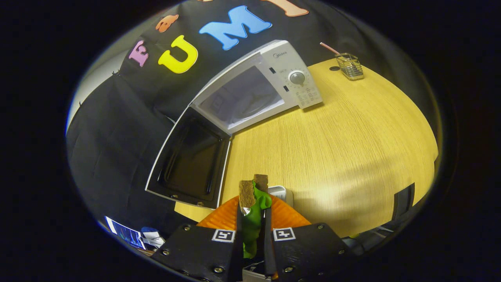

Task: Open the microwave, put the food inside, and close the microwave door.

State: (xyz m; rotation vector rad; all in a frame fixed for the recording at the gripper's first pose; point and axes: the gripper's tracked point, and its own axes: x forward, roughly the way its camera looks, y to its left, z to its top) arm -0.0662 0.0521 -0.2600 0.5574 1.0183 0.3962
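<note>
Wooden table [352, 129] carries microwave [274, 78], door [190, 160] swung open. Gripper [253, 188] fingers clamp green food [254, 219]. Next: carry food into cavity.

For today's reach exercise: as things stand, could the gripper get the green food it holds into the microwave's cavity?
Probably yes. The gripper is shut on the green food, the microwave door hangs wide open, and bare table lies between.

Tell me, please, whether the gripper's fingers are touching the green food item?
Touching: the gripper view shows the gripper with both fingers pressed against the green food pinched between them.
</note>
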